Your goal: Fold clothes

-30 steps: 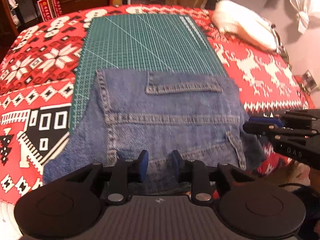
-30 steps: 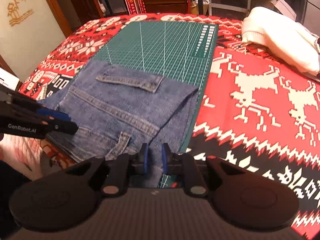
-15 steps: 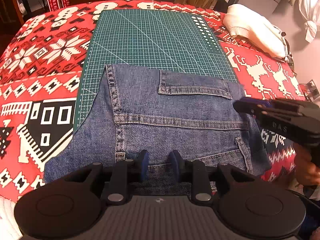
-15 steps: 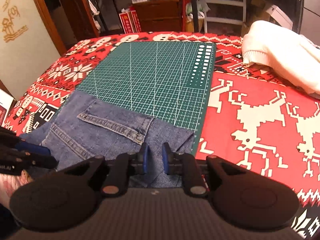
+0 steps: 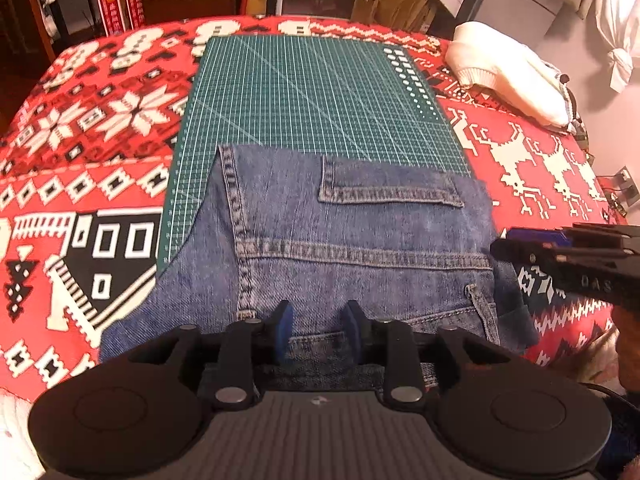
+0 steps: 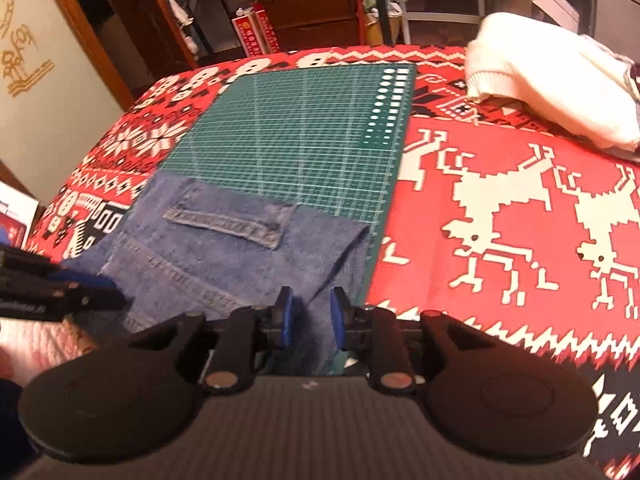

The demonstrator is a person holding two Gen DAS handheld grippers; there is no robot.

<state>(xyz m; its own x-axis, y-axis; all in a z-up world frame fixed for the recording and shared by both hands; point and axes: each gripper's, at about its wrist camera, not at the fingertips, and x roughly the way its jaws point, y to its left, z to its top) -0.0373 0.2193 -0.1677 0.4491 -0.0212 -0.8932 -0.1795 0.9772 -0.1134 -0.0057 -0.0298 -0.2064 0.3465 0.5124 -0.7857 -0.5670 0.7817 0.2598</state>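
The folded blue denim jeans (image 5: 344, 248) lie flat with their far half on the green gridded cutting mat (image 5: 312, 96) and their near half off the mat's near edge, over the red, white and black patterned knit blanket (image 5: 80, 152). A back pocket flap and stitched seams face up.

My left gripper (image 5: 318, 330) hangs over the near edge of the jeans, by the mat's near left side. Its blue pads stand apart and are spreading; denim shows in the gap between them, and the pads are not pressing on it.

My right gripper (image 6: 310, 316) sits at the jeans' corner nearest the mat's right edge. Its jaws are also parting, with a ridge of denim rising between the blue pads but no longer pinched.

Each gripper shows in the other's view, low beside the jeans: the right one (image 5: 560, 256) and the left one (image 6: 60, 292).

A cream knitted sweater (image 6: 552, 92) lies on the blanket well beyond the mat's far right corner.
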